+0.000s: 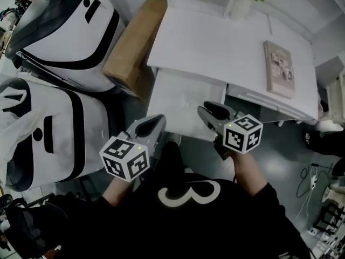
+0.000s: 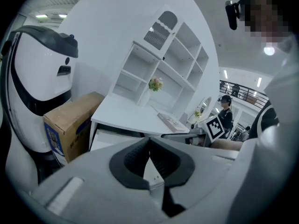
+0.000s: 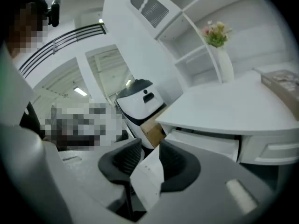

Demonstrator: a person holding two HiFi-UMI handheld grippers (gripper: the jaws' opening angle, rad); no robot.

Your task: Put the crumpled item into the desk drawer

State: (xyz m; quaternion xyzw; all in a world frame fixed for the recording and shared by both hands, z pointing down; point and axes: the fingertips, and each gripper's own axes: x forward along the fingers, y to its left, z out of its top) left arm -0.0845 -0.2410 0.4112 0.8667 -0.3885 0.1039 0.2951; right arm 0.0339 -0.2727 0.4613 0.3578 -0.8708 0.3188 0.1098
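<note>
Closest in, my right tool [image 3: 149, 148] grips the crumpled white paper [image 3: 147, 177] between its pads, while the left tool [image 1: 155, 123] is clenched on nothing. The open drawer [image 1: 180, 104] lies at eleven o'clock of the right tool; I'd carry the paper well over it, then lower it before releasing.

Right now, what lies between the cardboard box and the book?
Head view: only bare desk top separates cardboard box and book; the vase stands farther back.

We log: black top [image 1: 215, 231], white curled mark [image 1: 190, 193] lower centre; left gripper [image 1: 155, 123] and right gripper [image 1: 210, 111] both grey.
</note>
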